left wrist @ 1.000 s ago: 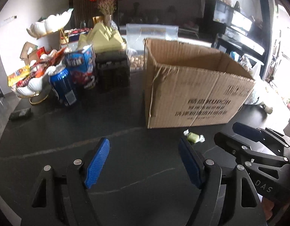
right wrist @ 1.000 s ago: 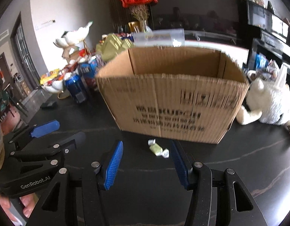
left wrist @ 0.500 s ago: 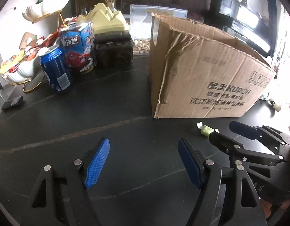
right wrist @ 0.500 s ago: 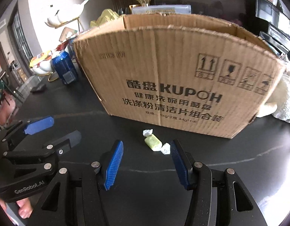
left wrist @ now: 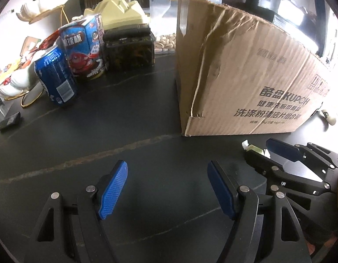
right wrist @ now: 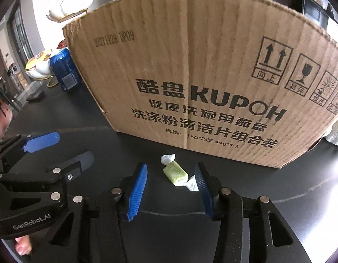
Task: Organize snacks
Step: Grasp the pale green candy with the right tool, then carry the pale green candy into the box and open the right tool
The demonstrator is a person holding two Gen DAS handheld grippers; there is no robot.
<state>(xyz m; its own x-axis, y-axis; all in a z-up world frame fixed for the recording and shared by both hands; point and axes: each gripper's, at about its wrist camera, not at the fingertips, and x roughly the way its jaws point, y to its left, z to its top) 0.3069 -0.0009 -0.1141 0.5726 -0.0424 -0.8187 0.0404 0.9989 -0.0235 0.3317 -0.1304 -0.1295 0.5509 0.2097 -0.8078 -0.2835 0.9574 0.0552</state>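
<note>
My right tongs (right wrist: 171,188) are low over the dark bench (right wrist: 59,118), their jaws closing around a green wrapped candy (right wrist: 176,174) that lies on the bench just in front of the cardboard box (right wrist: 201,76). The candy is between the blue pads, but the pads do not yet press on it; one twisted wrapper end lies near the right-hand pad. My left tongs (left wrist: 167,191) hang wide with nothing between them, beside the right tongs over bare bench.

Progress, as I judge it: this one loose candy is not yet lifted, so the pick-up is only beginning. The box seems the likely place for it, though its inside is hidden from both views, so I cannot tell what has already gone in. In the left wrist view other snacks stand at the far left, well apart from the box: a blue can (left wrist: 56,76), a blue snack carton (left wrist: 83,46), a dark container (left wrist: 130,50) and a white dish of wrapped sweets (left wrist: 15,81). Whether these are sorted or remain to be handled, the frames do not settle.
</note>
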